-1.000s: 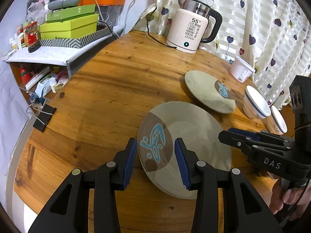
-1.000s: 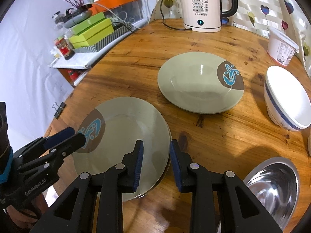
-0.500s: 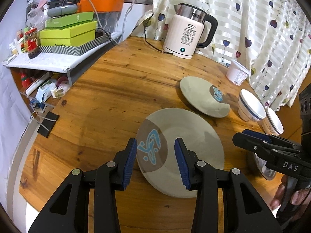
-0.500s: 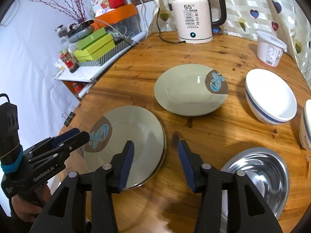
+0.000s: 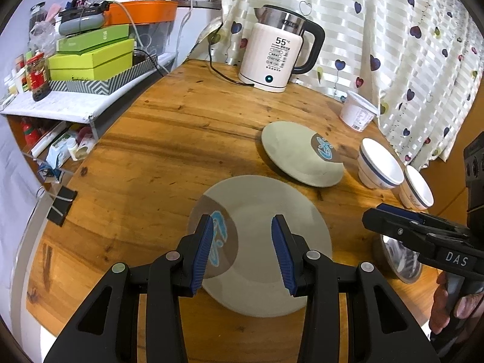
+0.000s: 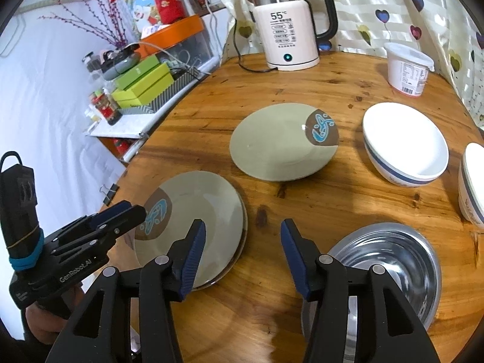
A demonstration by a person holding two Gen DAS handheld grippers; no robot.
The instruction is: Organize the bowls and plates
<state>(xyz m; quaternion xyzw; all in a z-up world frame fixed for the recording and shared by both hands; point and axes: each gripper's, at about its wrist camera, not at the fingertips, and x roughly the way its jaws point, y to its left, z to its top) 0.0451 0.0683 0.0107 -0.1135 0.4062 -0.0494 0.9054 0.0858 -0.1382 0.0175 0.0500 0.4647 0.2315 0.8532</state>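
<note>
A stack of grey-green plates point(image 5: 272, 242) with a brown and blue patch lies near the table's front edge. My left gripper point(image 5: 242, 220) hovers above it, open, with nothing between its fingers. Another matching plate point(image 6: 278, 148) lies alone further back. Two white bowls with blue bands point(image 6: 405, 148) point(image 6: 472, 184) stand at the right, and a steel bowl point(image 6: 384, 260) sits at the front right. My right gripper point(image 6: 242, 225) hangs over bare wood between the stack point(image 6: 196, 208) and the steel bowl, its jaws opening and empty.
An electric kettle point(image 6: 287, 27) with its cord stands at the table's back edge, beside a white plastic tub point(image 6: 407, 68). A cluttered shelf with green boxes point(image 5: 90, 60) runs along the left. A striped curtain hangs behind. A binder clip point(image 5: 62, 207) lies at the left edge.
The right gripper's jaws have spread apart, and it has risen and drawn back from the stacked plates' right rim. The left gripper's jaws keep the same width.
</note>
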